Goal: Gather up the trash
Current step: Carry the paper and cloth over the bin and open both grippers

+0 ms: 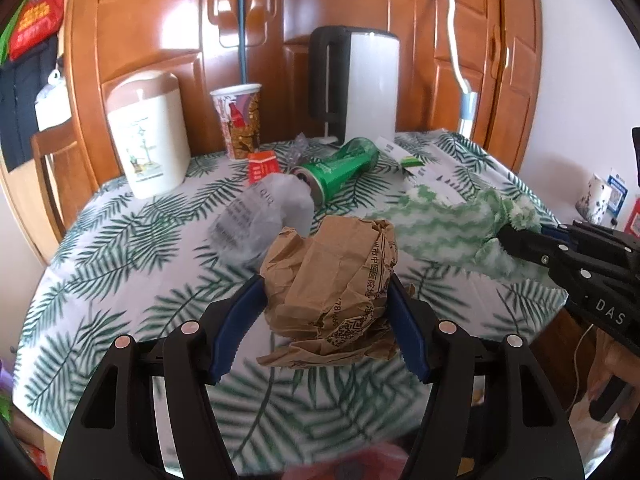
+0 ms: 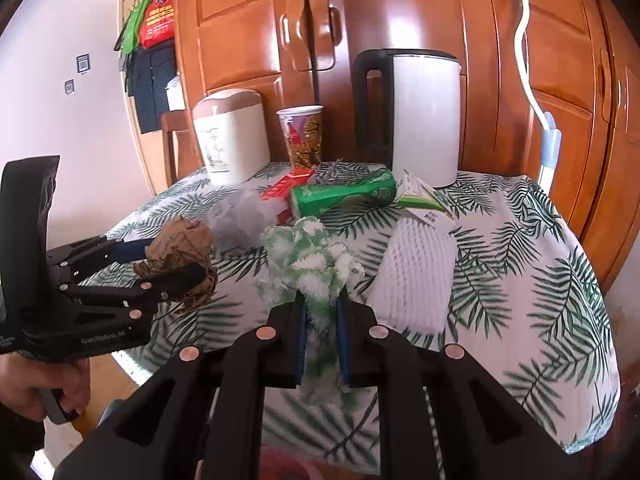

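Observation:
My left gripper (image 1: 326,300) is shut on a crumpled brown paper bag (image 1: 332,280), held just above the leaf-print tablecloth (image 1: 120,260); it also shows in the right wrist view (image 2: 180,256). My right gripper (image 2: 322,308) is shut on a fluffy green-and-white cloth (image 2: 308,256), which also shows in the left wrist view (image 1: 460,224). Other trash lies behind: a green can (image 1: 340,170) on its side, a clear plastic bag (image 1: 264,216), a red packet (image 1: 262,166) and a white foam sleeve (image 2: 416,268).
A cream lidded bin (image 1: 150,132), a paper cup (image 1: 240,120) and a white kettle (image 1: 360,84) stand at the table's back edge before wooden cabinet doors (image 1: 160,20). A green-and-white carton (image 2: 420,196) lies by the kettle. A chair (image 1: 52,168) stands at left.

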Demonstrator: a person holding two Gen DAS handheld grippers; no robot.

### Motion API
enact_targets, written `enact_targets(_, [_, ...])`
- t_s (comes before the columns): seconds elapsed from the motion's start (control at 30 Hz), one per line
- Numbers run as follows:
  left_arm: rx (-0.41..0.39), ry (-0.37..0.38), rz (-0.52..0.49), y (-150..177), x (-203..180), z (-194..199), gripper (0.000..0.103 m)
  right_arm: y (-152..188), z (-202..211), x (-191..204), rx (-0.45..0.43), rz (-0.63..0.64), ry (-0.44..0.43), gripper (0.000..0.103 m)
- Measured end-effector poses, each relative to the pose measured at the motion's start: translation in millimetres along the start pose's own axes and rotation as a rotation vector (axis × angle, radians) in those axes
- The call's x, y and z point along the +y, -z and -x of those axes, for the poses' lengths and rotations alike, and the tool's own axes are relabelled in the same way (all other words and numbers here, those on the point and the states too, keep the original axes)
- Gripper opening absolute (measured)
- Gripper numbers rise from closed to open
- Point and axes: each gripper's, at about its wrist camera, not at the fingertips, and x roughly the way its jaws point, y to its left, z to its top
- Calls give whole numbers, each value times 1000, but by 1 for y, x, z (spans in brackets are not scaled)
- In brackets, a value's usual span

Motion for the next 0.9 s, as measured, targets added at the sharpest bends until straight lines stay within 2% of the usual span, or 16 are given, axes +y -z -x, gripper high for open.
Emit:
enact_targets(0.33, [24,-3,-17,48,-2,60,64,42,43,44,32,44,-71,12])
enact_targets(0.47, [78,-2,-7,82,1,75,64,71,54,63,79,59,-99,12])
enact_targets(0.67, [236,10,21,153,5,58,64,140,32,77,240,47,-128,12])
enact_targets(0.77, [348,13,26,195,6,26,64,180,2,76,344,26,-138,12])
enact_targets(0.9, [535,25,57,255,13,-36,64,238,-54,76,514,8,-151,12])
